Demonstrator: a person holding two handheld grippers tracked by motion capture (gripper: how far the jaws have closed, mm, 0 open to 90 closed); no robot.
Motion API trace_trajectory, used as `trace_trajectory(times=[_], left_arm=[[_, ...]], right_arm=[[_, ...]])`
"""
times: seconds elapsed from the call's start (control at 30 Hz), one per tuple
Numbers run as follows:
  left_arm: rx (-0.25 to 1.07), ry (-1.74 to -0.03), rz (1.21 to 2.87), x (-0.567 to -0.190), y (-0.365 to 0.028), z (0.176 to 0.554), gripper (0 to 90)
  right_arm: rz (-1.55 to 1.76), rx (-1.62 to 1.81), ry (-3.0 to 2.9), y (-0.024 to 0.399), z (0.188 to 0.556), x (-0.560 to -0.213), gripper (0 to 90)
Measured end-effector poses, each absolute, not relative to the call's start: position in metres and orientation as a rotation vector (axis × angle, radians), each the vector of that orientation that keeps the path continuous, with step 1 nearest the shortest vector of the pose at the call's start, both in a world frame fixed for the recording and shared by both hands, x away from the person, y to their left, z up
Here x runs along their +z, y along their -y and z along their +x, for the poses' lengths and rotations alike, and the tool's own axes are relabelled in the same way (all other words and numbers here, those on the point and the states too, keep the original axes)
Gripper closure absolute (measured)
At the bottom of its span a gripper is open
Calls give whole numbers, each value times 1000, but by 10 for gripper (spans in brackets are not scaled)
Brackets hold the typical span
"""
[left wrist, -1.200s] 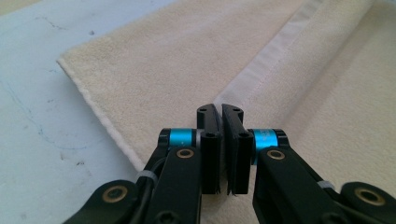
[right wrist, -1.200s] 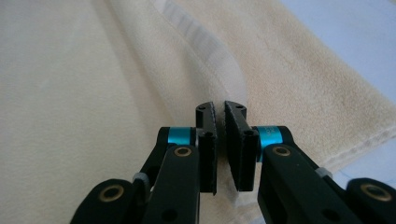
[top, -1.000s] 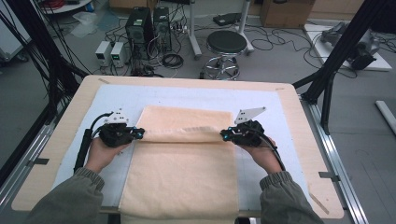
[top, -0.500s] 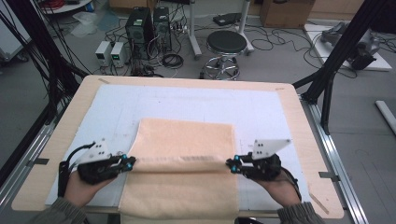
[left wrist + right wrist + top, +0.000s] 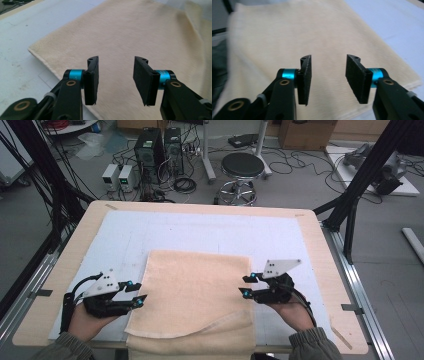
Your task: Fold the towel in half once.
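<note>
One towel (image 5: 192, 295) lies folded on the table (image 5: 320, 265), on a pale mat (image 5: 200, 232), between the two grippers. The fold looks done: the top layer has been drawn toward the person and laid over the lower one, whose near edge hangs past the table's front. The left gripper (image 5: 138, 295) sits just off the towel's left edge and the right gripper (image 5: 246, 285) at its right edge. The jaws of both have just been opening and stand about half apart, with nothing between them; the cloth lies ahead of and under each pair. A further fold or some smoothing may remain.
</note>
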State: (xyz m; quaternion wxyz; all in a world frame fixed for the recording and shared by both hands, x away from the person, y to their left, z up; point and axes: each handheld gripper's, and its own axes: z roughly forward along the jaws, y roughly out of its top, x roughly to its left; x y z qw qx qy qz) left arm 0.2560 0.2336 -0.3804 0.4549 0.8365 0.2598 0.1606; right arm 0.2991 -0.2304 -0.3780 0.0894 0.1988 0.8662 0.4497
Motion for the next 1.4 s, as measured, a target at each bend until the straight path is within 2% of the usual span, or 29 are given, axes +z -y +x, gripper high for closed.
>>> trace_trajectory(times=[0.27,0.4,0.53,0.7,0.87,0.97,1.0,1.23,1.3,1.4], left_arm=[[467,-757,2046,-394,-228,319,484],[449,-894,2007,-407,-228,352,462],[496,-1012,2017,-419,-228,378,441],[445,-1053,2009,-421,-225,399,438],[387,-1107,2072,-433,-223,411,432],[370,-1122,2072,-438,-222,412,438],[377,-1115,2077,-437,-221,412,449],[346,-1042,2107,-435,-216,407,758],[367,-1034,2122,-434,-215,406,811],[385,-1044,2118,-431,-216,405,829]], right_arm=[[718,1205,-2561,225,354,-396,485],[793,1141,-2549,225,379,-407,441],[844,1141,-2539,224,394,-417,419],[896,1102,-2542,228,408,-428,395],[915,1088,-2572,225,416,-435,393],[922,1099,-2592,224,418,-436,439],[926,1104,-2598,224,419,-435,493],[886,1130,-2644,221,420,-435,769],[852,1113,-2647,217,419,-434,793],[874,1128,-2647,218,420,-433,817]])
